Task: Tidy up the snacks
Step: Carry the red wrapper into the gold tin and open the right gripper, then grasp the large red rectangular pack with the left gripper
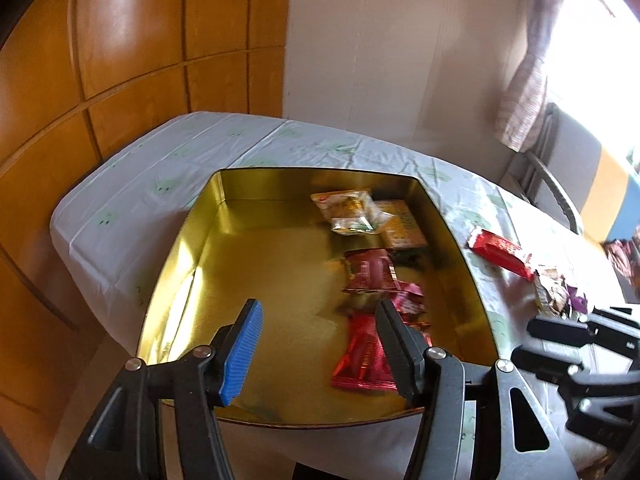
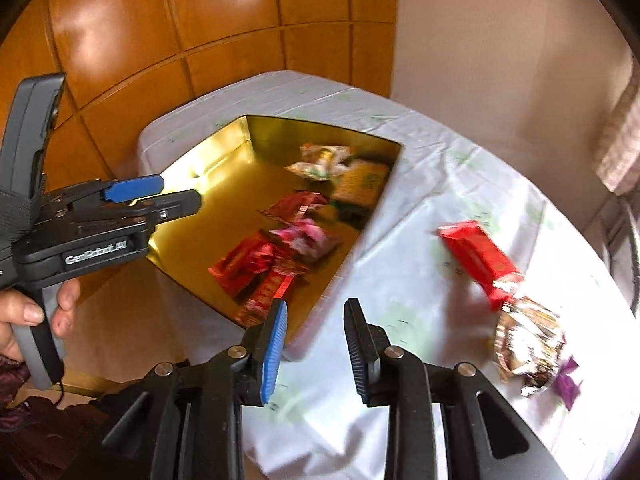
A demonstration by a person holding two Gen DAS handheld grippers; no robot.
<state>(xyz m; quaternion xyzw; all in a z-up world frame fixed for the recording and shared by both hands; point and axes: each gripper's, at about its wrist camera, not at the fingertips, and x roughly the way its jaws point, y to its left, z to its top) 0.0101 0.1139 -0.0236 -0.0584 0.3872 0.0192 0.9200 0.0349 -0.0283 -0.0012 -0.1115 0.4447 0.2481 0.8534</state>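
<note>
A gold tin [image 1: 180, 248] sits on the white tablecloth. It holds several snack packets: red ones [image 1: 362, 364] near the front, pale and yellow ones [image 1: 348, 208] at the back right. My left gripper [image 1: 320, 308] hovers over the tin's front, open, with nothing between its fingers. In the right wrist view, my right gripper [image 2: 317, 306] hangs open and empty above the cloth, just right of the tin's near corner [image 2: 296, 332]. On the cloth to its right lie a red bar [image 2: 478, 260], a crumpled foil packet [image 2: 528, 344] and a purple wrapper [image 2: 568, 384].
Wooden wall panels [image 1: 120, 60] stand behind the table [image 1: 120, 168]. A chair [image 1: 552, 184] and a curtain [image 1: 524, 92] are at the far right. A person's hand [image 2: 24, 312] holds the left gripper's handle. Bare cloth [image 2: 420, 184] lies between the tin and the red bar.
</note>
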